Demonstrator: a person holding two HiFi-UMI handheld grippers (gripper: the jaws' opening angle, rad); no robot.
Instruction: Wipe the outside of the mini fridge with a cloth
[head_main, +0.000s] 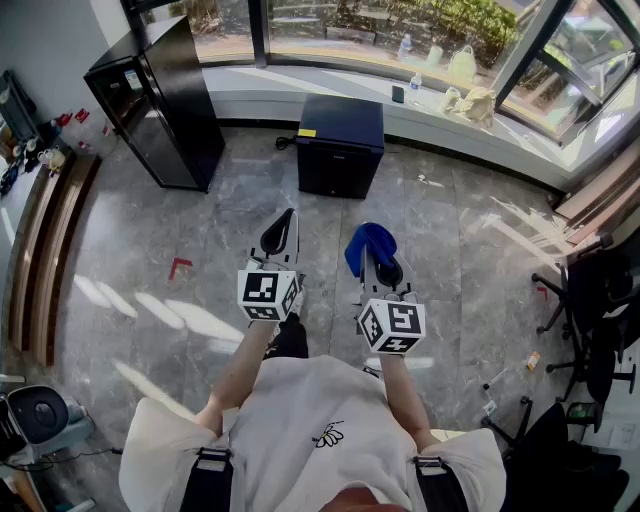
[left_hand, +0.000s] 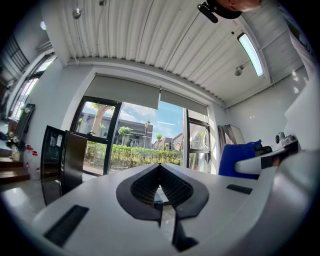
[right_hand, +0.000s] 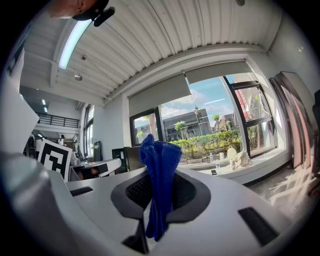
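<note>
Right gripper (right_hand: 157, 192) has its jaws clamped on a blue cloth (right_hand: 160, 167), pinched around the middle, so a bunched tuft sticks up above the pads and a short tail hangs below. Left gripper (left_hand: 161, 189) has its jaws pressed together with nothing between them.

The cloth looks like soft, light microfibre. It'll flop and fold wherever it isn't backed, so I'd guess you want that loose tuft pressed flat against the panel rather than the hard jaw tips. The grip looks solid enough that it shouldn't slip out.

The mini fridge (head_main: 340, 145) is a small black box on the floor, door shut. Both grippers are held out on the person's side of it, well apart from it, so no wiping has begun. The fridge sides look smooth and glossy, so the cloth should glide easily.

The floor (head_main: 450, 250) around the fridge is polished grey stone. There's a window ledge (head_main: 520, 140) just behind it, a tall dark cabinet (head_main: 160, 95) to its left and an office chair (head_main: 595, 300) off to its right.
</note>
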